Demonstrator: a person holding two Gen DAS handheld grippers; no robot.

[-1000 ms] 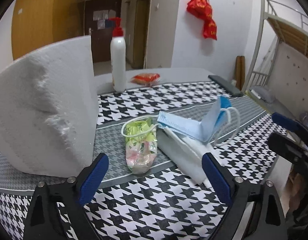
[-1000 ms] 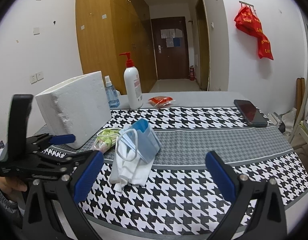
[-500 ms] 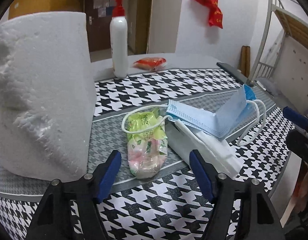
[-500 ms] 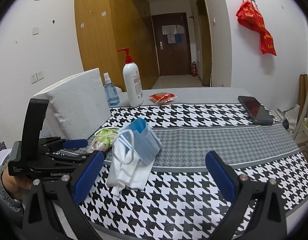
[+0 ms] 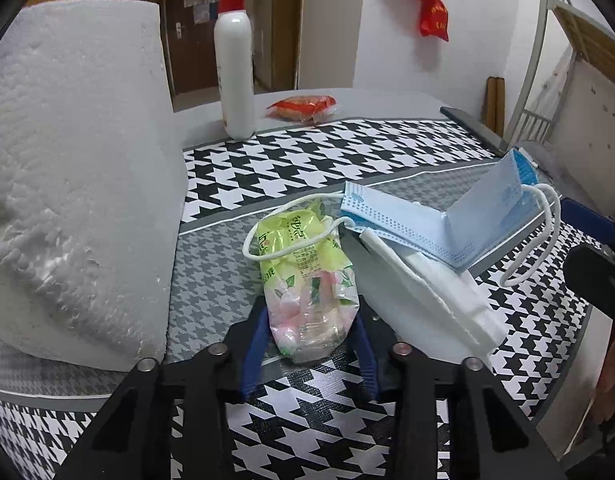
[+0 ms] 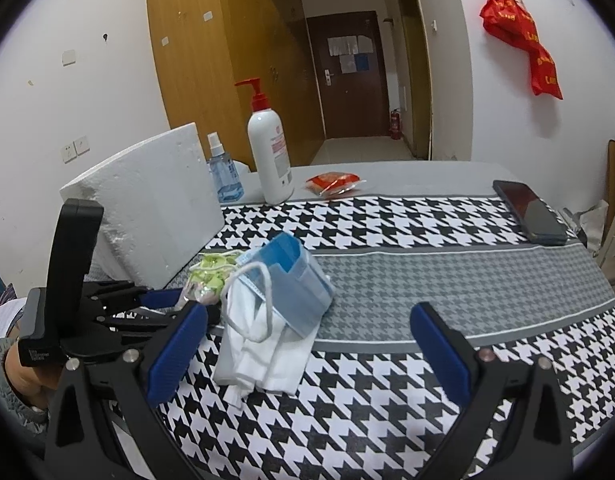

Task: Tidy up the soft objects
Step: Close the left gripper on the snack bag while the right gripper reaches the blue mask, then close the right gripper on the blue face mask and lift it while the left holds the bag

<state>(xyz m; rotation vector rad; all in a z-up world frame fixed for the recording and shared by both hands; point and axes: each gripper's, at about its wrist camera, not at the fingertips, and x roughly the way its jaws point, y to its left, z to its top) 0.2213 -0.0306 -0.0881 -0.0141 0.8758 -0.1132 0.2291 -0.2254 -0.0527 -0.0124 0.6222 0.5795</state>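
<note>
A yellow-green tissue packet (image 5: 303, 276) lies on the houndstooth cloth, with a mask's ear loop draped over it. My left gripper (image 5: 307, 340) is shut on the packet's near end, blue pads on both sides; it also shows in the right wrist view (image 6: 187, 300). A blue surgical mask (image 5: 439, 220) rests on folded white masks (image 5: 431, 304) just right of the packet; both show in the right wrist view, blue mask (image 6: 295, 284) and white masks (image 6: 267, 352). My right gripper (image 6: 307, 352) is open and empty, hovering near the table's front edge.
A white foam block (image 5: 75, 184) stands close to the left of the packet. A pump bottle (image 6: 269, 156), a small spray bottle (image 6: 223, 176) and a red snack packet (image 6: 333, 182) stand at the back. A phone (image 6: 527, 210) lies at the right.
My left gripper moved forward to the tissue packet and closed on its near end. The right gripper stayed open and barely shifted.
</note>
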